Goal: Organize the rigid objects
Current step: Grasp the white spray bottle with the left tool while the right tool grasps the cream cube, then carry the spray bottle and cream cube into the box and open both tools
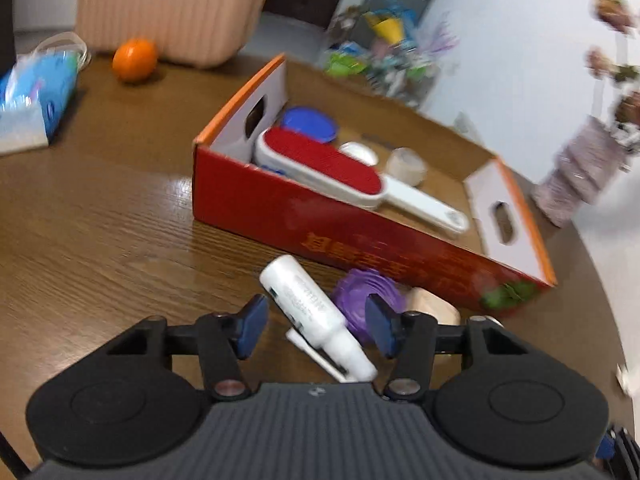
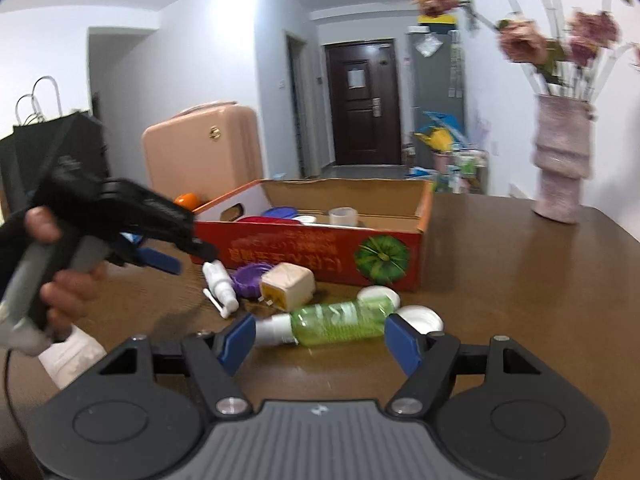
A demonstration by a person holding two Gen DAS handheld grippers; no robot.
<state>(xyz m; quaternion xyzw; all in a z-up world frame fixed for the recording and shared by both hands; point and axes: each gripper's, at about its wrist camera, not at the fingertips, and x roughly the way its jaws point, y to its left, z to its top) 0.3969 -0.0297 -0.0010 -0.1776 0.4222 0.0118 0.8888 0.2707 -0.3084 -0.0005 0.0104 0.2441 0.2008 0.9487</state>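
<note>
Your left tool (image 1: 316,326) is straddling the white spray bottle (image 1: 310,312) at lower centre, pads apart — not pressing. Your right tool (image 2: 320,338) is bracketing the green bottle (image 2: 340,322) on the counter (image 2: 520,280), fingers apart — the red box (image 2: 320,256) is sitting just behind.

An open red and orange cardboard box (image 1: 280,208) sits mid-frame on the table, holding a red-faced lint brush (image 1: 332,172) with a white handle, a blue lid (image 1: 310,122) and a roll of tape (image 1: 408,165). Just in front of the box lie a white spray bottle (image 1: 308,312) on its side, a purple ridged lid (image 1: 370,292) and a beige cube-shaped plug adapter (image 2: 286,286). Lower in the right wrist view, a green clear bottle (image 2: 336,322) lies sideways beside two white caps (image 2: 420,318).
</note>
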